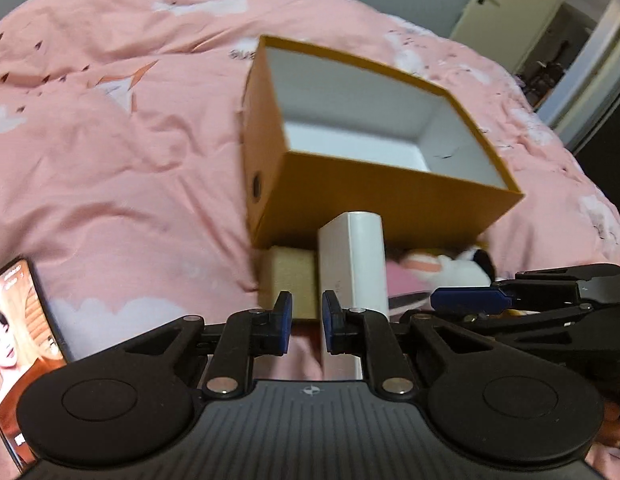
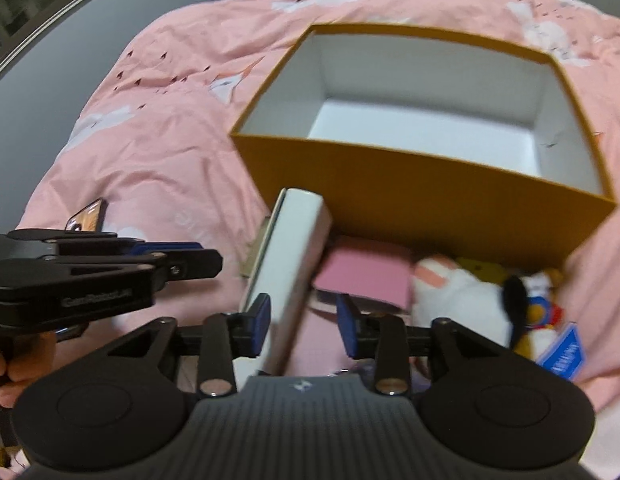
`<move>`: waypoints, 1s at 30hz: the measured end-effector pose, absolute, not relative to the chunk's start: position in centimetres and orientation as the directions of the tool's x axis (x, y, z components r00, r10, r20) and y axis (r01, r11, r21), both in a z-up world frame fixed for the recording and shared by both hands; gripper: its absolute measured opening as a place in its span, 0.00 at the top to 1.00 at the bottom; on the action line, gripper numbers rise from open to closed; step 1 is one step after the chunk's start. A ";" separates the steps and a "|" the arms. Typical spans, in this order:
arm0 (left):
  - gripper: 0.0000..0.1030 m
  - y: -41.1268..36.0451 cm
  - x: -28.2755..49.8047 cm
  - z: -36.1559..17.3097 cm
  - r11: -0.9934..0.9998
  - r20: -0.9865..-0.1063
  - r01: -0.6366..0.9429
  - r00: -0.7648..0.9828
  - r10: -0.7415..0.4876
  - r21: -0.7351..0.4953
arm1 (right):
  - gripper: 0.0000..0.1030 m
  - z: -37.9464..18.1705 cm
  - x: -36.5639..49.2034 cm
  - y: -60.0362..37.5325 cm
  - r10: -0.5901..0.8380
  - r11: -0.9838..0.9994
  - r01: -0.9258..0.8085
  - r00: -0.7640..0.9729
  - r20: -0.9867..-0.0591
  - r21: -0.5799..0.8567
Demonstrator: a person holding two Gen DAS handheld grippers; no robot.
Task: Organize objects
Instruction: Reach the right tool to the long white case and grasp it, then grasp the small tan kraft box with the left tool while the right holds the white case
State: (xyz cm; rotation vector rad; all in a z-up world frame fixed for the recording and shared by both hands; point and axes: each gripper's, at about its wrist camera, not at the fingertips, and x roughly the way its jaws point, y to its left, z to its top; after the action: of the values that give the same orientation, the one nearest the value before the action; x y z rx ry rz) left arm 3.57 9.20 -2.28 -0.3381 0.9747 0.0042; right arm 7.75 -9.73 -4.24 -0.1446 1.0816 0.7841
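We have the tall white rectangular box standing between our right gripper's jaws, which are released, only the left pad near it. Our left gripper is nearly clenched on nothing, beside the box. It stands on the pink bed, just before the empty orange cardboard box. Unsupported on soft bedding, it could topple onto the pink packet.
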 end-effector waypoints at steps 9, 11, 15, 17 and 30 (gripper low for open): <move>0.88 11.7 3.5 -3.7 0.916 -0.811 -0.216 0.561 -0.168 -0.339 | 0.49 -6.2 8.6 -6.4 0.485 0.712 -0.633 0.129 -0.865 0.305; 0.87 11.6 3.5 -3.3 0.931 -0.811 -0.215 0.571 -0.126 -0.296 | 0.49 -6.5 8.2 -5.8 0.478 0.699 -0.651 0.117 -0.870 0.296; 0.87 11.4 3.9 -3.7 0.936 -0.821 -0.197 0.554 -0.138 -0.290 | 0.50 -7.3 8.1 -4.4 0.446 0.696 -0.665 0.104 -0.889 0.272; 0.86 11.6 3.9 -3.9 0.935 -0.824 -0.199 0.549 -0.142 -0.294 | 0.56 -7.9 8.5 -4.3 0.436 0.707 -0.651 0.095 -0.895 0.275; 0.56 11.5 5.1 -3.2 0.957 -0.847 -0.119 0.503 -0.171 -0.264 | 0.67 -4.4 9.5 -10.1 0.618 0.707 -0.523 0.129 -0.776 0.476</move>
State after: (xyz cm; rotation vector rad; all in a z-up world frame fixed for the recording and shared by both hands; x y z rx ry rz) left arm 5.06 11.47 -3.22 -0.3057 1.0483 -0.0322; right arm 9.51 -10.07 -4.38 0.0959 1.1785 0.8311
